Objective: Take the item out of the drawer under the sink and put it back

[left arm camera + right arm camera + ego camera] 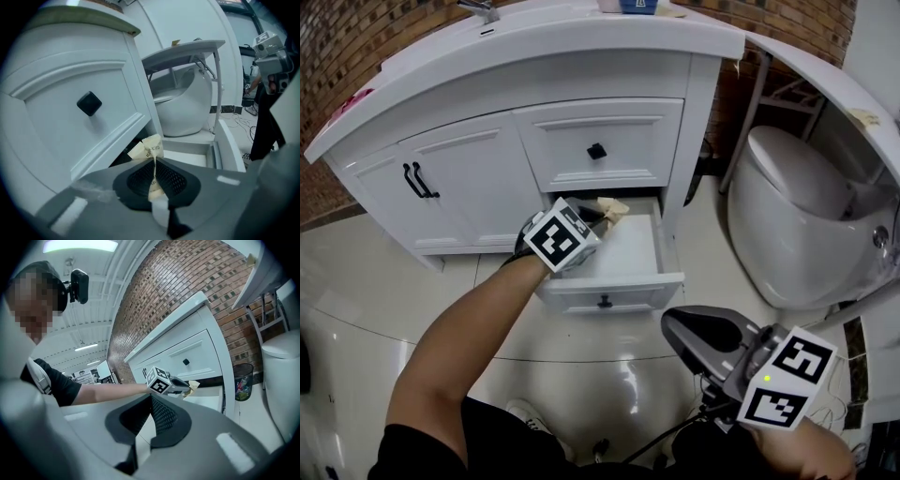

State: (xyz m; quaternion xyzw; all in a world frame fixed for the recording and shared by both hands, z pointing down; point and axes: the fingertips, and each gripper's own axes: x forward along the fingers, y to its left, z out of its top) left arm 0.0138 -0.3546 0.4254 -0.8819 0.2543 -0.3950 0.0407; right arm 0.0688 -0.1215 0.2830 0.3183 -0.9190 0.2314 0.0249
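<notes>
As the left claw (154, 174) clamps down on the small cream sachet (148, 151), we see the packet poking out past the tips. It hangs just over the back of the open lower drawer (667, 255), below the closed upper drawer (609, 141). The sachet looks feather-light to us, thin and soft like paper. It is crumpled where the pads squeeze it and has saw-tooth edges at the free end. A gentle pinch across its flat middle should do, and we'd watch for it clinging to the pads on release. In the part of the lower drawer that shows, we spot nothing else on its white floor. Off by the toilet (787, 220), a mesh waste bin (243, 377) holds some colourful litter. The right claw (150, 414) hangs well back, clenched on nothing.
</notes>
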